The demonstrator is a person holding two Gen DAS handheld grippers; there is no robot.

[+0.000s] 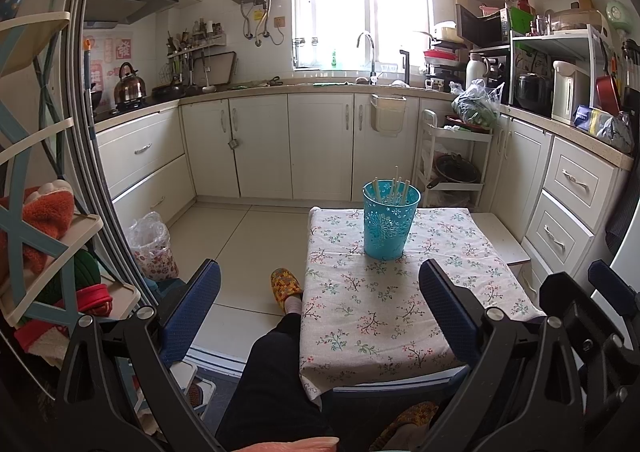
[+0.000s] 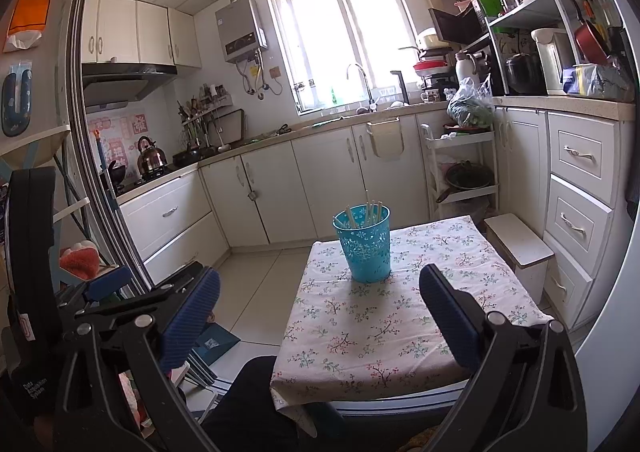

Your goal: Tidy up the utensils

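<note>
The chopsticks [image 1: 394, 188] stand inside a teal perforated holder [image 1: 387, 226], their pale tips poking above its rim; about 5 or 6 show, though the exact count is hard to fix. Their long axis runs near vertical, leaning slightly against the cup's wall. The holder sits upright on the far half of a small table covered by a floral tablecloth [image 1: 380, 316], and nothing else lies on the cloth in either view.

Both grippers hang back at the near edge of the table, well apart from the holder, which lies straight ahead of each. The left gripper [image 1: 320, 316] has its 2 blue-padded fingers spread wide with nothing between them; in its view the holder appears a little right of centre. The right gripper [image 2: 320, 316] is likewise wide apart and empty, with the same holder [image 2: 363, 244] and chopsticks [image 2: 370, 212] just ahead, centred between its fingers. Neither looks clearly nearer; the right one seems slightly better lined up.

Judging from this, the utensils are already gathered and no loose ones remain in sight, so the task looks either finished or not yet begun. Any reach for the sticks would need to come from above, fingers closing across their upright shafts, since the cup's wall blocks a level approach.

Beyond the table, a person's dark-trousered leg and a yellow patterned slipper [image 1: 285, 286] rest on the tiled floor, with kitchen cabinets behind.
</note>
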